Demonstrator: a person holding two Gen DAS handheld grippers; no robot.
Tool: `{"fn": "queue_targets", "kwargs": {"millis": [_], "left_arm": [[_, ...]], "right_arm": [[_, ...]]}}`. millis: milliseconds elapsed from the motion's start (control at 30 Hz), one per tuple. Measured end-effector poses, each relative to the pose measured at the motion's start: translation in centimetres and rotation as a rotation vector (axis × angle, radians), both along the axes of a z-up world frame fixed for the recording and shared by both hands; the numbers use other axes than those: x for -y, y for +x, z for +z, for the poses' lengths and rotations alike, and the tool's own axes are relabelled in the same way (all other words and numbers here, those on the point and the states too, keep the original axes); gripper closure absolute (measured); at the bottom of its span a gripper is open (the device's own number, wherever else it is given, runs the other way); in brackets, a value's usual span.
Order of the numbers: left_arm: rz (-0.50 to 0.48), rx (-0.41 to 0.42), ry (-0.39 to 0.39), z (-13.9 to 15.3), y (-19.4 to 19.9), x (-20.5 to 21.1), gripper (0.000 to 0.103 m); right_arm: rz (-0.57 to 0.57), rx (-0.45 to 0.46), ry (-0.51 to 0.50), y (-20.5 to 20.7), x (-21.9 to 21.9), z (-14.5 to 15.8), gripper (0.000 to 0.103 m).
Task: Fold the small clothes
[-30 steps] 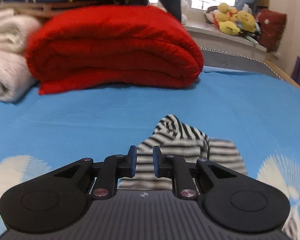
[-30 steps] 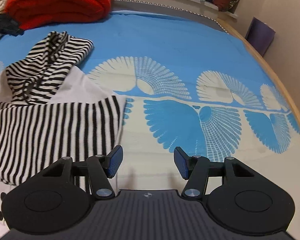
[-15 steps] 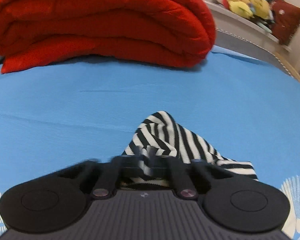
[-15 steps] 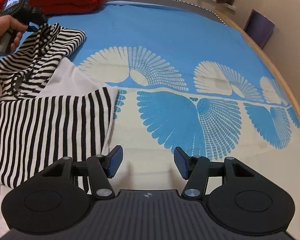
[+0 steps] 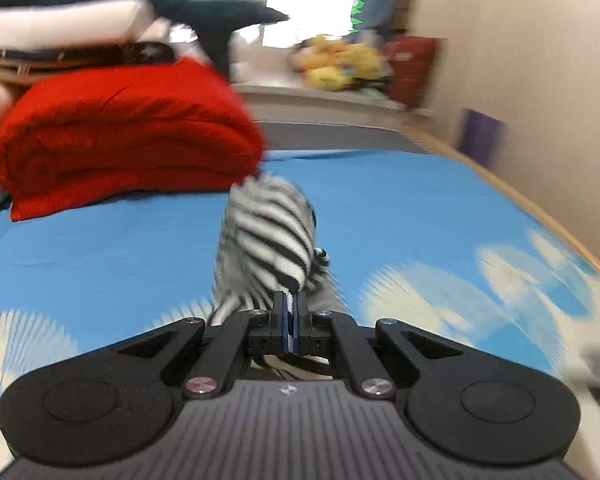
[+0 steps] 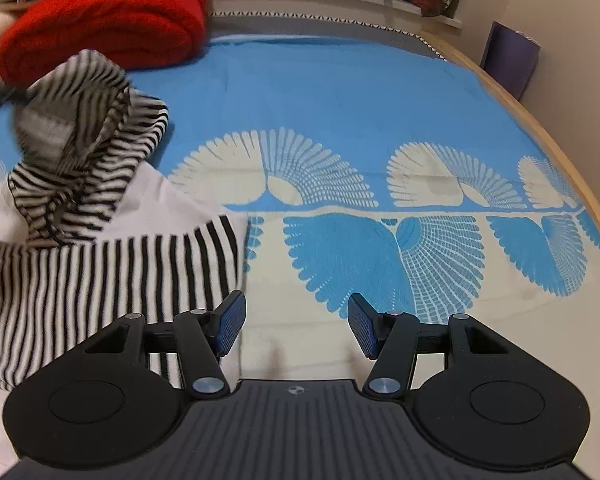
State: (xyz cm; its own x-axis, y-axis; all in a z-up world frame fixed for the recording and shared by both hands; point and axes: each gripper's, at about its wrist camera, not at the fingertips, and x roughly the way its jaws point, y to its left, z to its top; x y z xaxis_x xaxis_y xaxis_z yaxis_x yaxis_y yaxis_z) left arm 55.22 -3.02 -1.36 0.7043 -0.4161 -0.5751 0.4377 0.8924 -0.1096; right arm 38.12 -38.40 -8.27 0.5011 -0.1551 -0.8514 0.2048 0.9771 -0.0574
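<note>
The left tongs [image 5: 291,312] are pressed together, pinching the striped hood [image 5: 268,232] of a small black-and-white top [image 6: 100,264], which lifts off the bed [image 5: 400,208] toward the twelve o'clock of that view, in front of the red blanket [image 5: 124,136]. From the right wrist the top lies at about nine o'clock on the blue patterned sheet, its body flat and the hood [image 6: 84,120] raised and blurred at ten o'clock. The right tongs [image 6: 296,326] are spread with nothing between them, hovering over bare sheet just beside the top's right edge. The step in hand looks like the hood fold: the hood is picked up and has yet to be laid down over the body. The next move likely calls for carrying the hood toward six o'clock, setting it flat on the chest without dragging the body, then releasing; the right tongs may need to pin the hem.
</note>
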Motion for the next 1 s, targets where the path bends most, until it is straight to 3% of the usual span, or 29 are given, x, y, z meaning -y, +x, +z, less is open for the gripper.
{"fn": "queue_targets", "kwargs": {"millis": [67, 133, 200, 233, 267, 300, 367, 433, 500, 533, 667, 800, 900, 933, 967, 1000], "left_arm": [[-0.050, -0.029, -0.003, 0.3, -6.8, -1.4, 0.101], [-0.097, -0.139, 0.019, -0.7, -12.4, -2.9, 0.101], [-0.106, -0.273, 0.094, -1.8, -15.5, -4.4, 0.098], [-0.067, -0.313, 0.122, -1.9, -16.2, -5.1, 0.097], [-0.002, -0.330, 0.116, -1.7, -16.3, -6.1, 0.094], [0.097, -0.349, 0.057, -1.2, -16.0, -7.4, 0.091], [0.279, -0.415, -0.139, -0.8, -14.7, -10.0, 0.077], [0.408, -0.463, -0.278, -1.6, -13.4, -11.1, 0.076], [0.484, -0.500, -0.327, -3.2, -11.9, -10.7, 0.073], [0.509, -0.532, -0.332, -4.2, -11.6, -10.4, 0.067], [0.576, -0.722, -0.316, -8.5, -9.9, -9.0, 0.061], [0.613, -0.787, -0.319, -10.7, -10.0, -8.7, 0.061], [0.611, -0.802, -0.341, -11.2, -9.9, -9.0, 0.063], [0.605, -0.801, -0.343, -11.2, -9.9, -9.0, 0.072], [0.599, -0.792, -0.344, -11.0, -9.8, -9.2, 0.090], [0.587, -0.776, -0.336, -10.7, -9.8, -9.1, 0.097]], "right_arm": [[-0.015, 0.022, 0.021, -0.2, 0.0, 0.6, 0.045], [-0.025, 0.049, 0.037, -0.5, -0.1, 1.2, 0.045], [-0.035, 0.073, 0.051, -0.9, -0.2, 1.7, 0.045], [-0.040, 0.080, 0.058, -1.1, -0.2, 1.8, 0.045], [-0.044, 0.086, 0.064, -1.2, -0.2, 1.9, 0.045], [-0.049, 0.094, 0.073, -1.4, -0.3, 2.0, 0.045], [-0.059, 0.108, 0.121, -1.5, -0.3, 2.0, 0.046], [-0.086, 0.112, 0.221, -1.4, -0.3, 1.7, 0.051], [-0.117, 0.096, 0.325, -1.1, -0.4, 1.0, 0.054], [-0.123, 0.079, 0.364, -0.9, -0.7, 0.4, 0.054], [-0.109, -0.019, 0.465, 0.3, -2.7, -2.4, 0.053], [-0.124, -0.119, 0.526, 1.2, -5.0, -5.3, 0.053], [-0.113, -0.167, 0.510, 1.5, -6.9, -7.2, 0.053], [-0.106, -0.178, 0.500, 1.5, -7.4, -7.8, 0.053], [-0.096, -0.184, 0.496, 1.5, -8.0, -8.2, 0.058], [-0.078, -0.184, 0.495, 1.5, -8.4, -8.4, 0.065]]}}
